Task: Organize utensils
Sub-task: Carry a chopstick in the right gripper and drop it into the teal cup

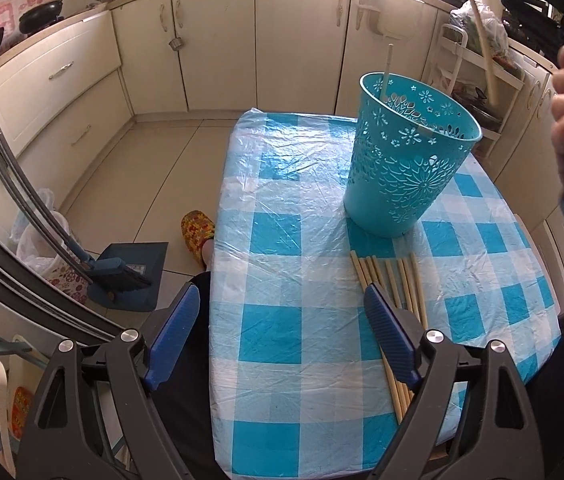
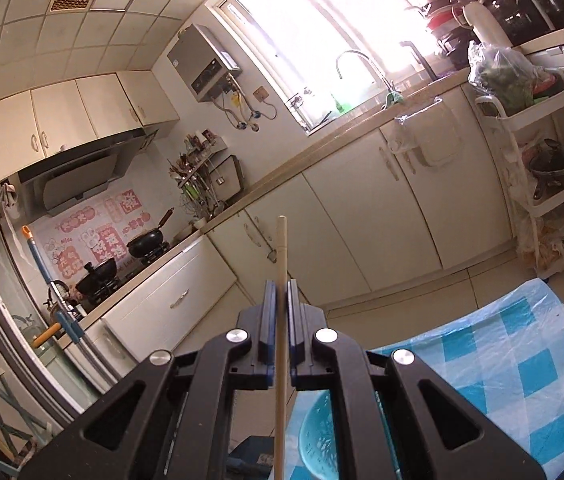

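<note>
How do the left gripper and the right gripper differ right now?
The left gripper is open with nothing between its pads; the right gripper is shut on a chopstick. The left gripper points down at the checked table, beside the loose chopsticks; the right gripper points nearly level toward the kitchen cabinets, above the blue basket. Both have blue pads on black frames.
</note>
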